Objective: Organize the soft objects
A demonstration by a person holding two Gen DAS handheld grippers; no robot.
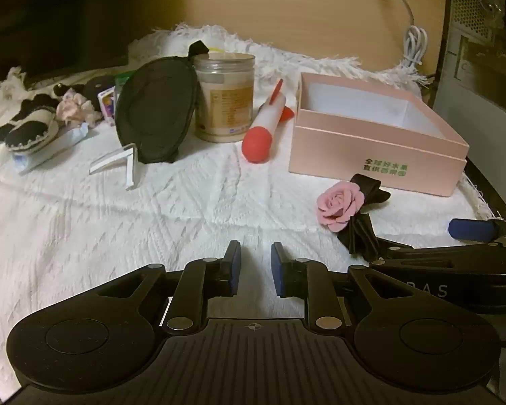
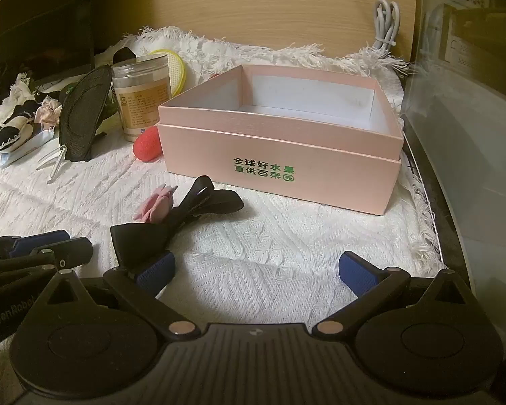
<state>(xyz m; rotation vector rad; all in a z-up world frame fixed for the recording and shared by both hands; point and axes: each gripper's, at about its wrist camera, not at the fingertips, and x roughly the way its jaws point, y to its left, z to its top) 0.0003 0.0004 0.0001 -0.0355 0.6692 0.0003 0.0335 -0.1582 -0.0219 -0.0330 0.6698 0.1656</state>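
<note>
Right gripper (image 2: 255, 270) hangs over the white knitted cloth (image 2: 286, 246), jaws spread wide, nothing between them. Its left pad sits right against the black ribbon bow (image 2: 141, 236), pink felt rose (image 2: 153, 204) attached just beyond. Straight ahead, the open pink box (image 2: 280, 155) with green lettering, white inside. Left of it, a red plush piece (image 2: 147, 146), a clear jar (image 2: 141, 94), a black mesh oval (image 2: 81, 114) propped upright. The other gripper (image 2: 40, 253) pokes in at far left.

Plastic jar (image 1: 224, 96), coiled white cable (image 1: 414, 42)
</note>
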